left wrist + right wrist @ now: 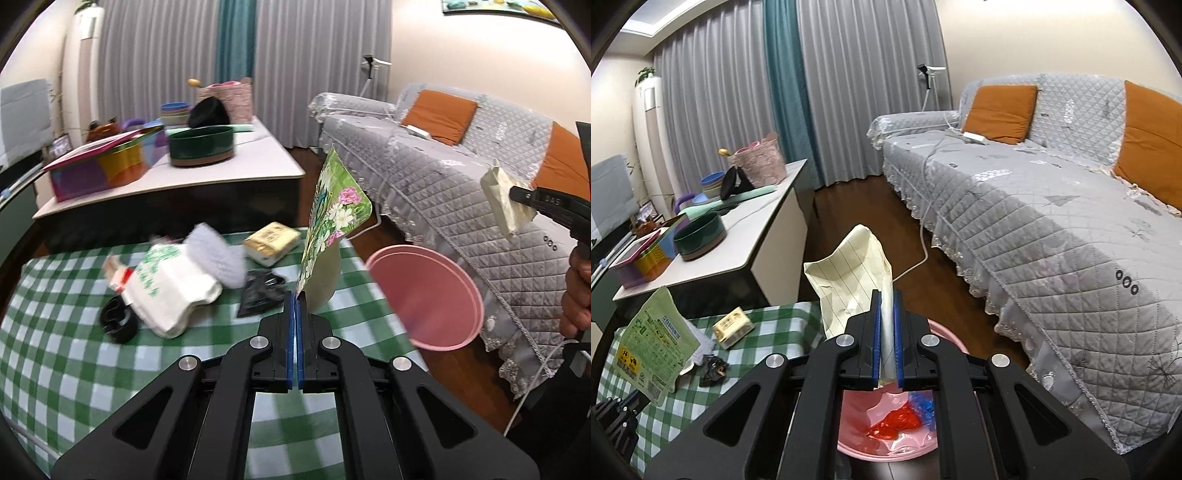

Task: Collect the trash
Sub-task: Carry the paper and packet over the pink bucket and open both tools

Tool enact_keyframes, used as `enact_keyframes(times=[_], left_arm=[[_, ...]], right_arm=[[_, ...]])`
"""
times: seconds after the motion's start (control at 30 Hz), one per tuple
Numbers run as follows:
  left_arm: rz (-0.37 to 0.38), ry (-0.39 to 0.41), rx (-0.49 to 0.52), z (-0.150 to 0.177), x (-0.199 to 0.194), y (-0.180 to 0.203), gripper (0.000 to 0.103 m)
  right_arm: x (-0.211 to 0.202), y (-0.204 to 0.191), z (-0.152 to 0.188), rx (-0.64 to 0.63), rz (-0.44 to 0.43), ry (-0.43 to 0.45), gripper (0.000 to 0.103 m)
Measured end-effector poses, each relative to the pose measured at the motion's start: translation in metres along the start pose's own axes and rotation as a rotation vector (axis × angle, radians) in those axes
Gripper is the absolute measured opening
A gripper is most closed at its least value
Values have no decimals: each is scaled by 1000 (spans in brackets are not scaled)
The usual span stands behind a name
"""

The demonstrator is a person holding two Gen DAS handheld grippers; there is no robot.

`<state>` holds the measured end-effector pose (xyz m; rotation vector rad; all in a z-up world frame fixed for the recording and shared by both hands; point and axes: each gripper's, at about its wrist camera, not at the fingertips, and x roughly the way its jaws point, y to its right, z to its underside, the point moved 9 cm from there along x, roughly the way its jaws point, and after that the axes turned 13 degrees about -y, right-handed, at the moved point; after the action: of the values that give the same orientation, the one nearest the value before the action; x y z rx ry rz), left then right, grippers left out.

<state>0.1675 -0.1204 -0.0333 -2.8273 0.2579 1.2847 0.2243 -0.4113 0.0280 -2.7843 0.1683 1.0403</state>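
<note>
Low table under a green-and-white checked cloth [74,369]; on it a white printed bag [170,291], a yellow tissue pack [271,242], a crumpled black bag [258,291] and a black tape roll [118,321]. Beyond it, a white side table [229,166] carrying bowls and boxes; grey curtains behind. Quilted grey sofa cover [1052,229] with orange cushions to the right. Pink bin [428,299] on the dark wood floor between cloth edge and sofa; red and blue wrappers lie inside. Left gripper [295,295]: jaws fully together, pinching the lower edge of a green floral packet [332,206], held upright near the bin. Right gripper [886,295]: jaws narrow, clamped on crumpled lined yellow paper [849,273], directly above the bin.
</note>
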Motion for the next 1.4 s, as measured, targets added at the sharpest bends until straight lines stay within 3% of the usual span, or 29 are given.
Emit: enact_keyframes(times=[0.53, 1.0, 1.4], left_arm=[[141, -50, 83, -36, 46, 91, 1], [182, -146, 111, -34, 103, 123, 1], [194, -181, 127, -35, 121, 139, 1]], right_arm=[[21, 27, -6, 25, 25, -19, 6], [51, 39, -2, 55, 23, -68, 6], [61, 41, 2, 58, 18, -91, 6]])
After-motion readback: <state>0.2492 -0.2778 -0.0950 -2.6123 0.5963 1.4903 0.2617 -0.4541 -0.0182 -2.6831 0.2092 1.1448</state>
